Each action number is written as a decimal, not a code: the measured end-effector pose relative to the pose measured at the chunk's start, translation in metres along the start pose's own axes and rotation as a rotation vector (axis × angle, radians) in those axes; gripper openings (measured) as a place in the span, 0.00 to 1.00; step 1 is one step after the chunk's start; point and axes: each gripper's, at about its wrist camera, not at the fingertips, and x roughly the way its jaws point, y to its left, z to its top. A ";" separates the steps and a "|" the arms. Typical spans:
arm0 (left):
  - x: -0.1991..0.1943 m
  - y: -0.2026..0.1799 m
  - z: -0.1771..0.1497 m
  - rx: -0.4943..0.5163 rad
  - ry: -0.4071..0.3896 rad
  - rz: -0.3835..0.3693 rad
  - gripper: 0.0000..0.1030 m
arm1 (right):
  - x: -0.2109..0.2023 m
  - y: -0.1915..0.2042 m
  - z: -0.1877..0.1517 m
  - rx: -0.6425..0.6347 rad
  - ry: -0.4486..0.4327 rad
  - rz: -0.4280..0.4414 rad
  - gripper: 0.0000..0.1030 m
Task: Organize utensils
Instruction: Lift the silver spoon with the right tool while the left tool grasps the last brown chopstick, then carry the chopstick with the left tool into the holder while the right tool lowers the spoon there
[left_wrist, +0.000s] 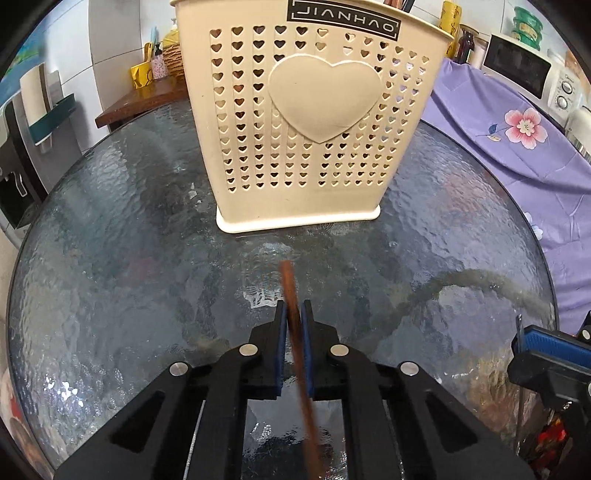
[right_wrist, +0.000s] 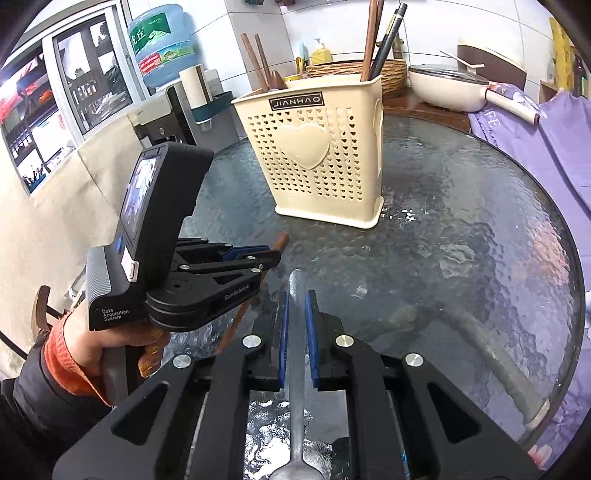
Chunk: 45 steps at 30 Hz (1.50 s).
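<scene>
A round glass table (left_wrist: 129, 240) is standing in a kitchen corner, with a purple flowered cloth (left_wrist: 517, 147) draped beside it and a water bottle (right_wrist: 162, 40) at the back. A cream holder (left_wrist: 306, 122), pierced with small hearts, is sitting upright on the glass toward the far side; in the right wrist view, brown sticks (right_wrist: 371, 37) are poking out of its top. The left gripper (left_wrist: 292, 310) is pinching a thin brown stick (left_wrist: 290, 284), probably a chopstick, though blur is hiding its detail; the stick is pointing toward the holder but lying well short of it. The right gripper (right_wrist: 297, 299) is clamping a metal spoon (right_wrist: 296, 332) by the handle, its bowl trailing back under the camera. A hand (right_wrist: 96, 343) in an orange cuff is gripping the left tool.
</scene>
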 end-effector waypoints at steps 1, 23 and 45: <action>0.000 0.001 0.000 -0.004 0.001 -0.004 0.07 | -0.001 0.000 0.000 0.000 -0.003 -0.003 0.10; -0.160 0.005 0.017 0.000 -0.363 -0.106 0.07 | -0.060 0.010 0.037 -0.011 -0.209 0.058 0.10; -0.234 0.002 0.068 0.055 -0.554 -0.113 0.06 | -0.091 0.025 0.110 -0.021 -0.393 0.053 0.10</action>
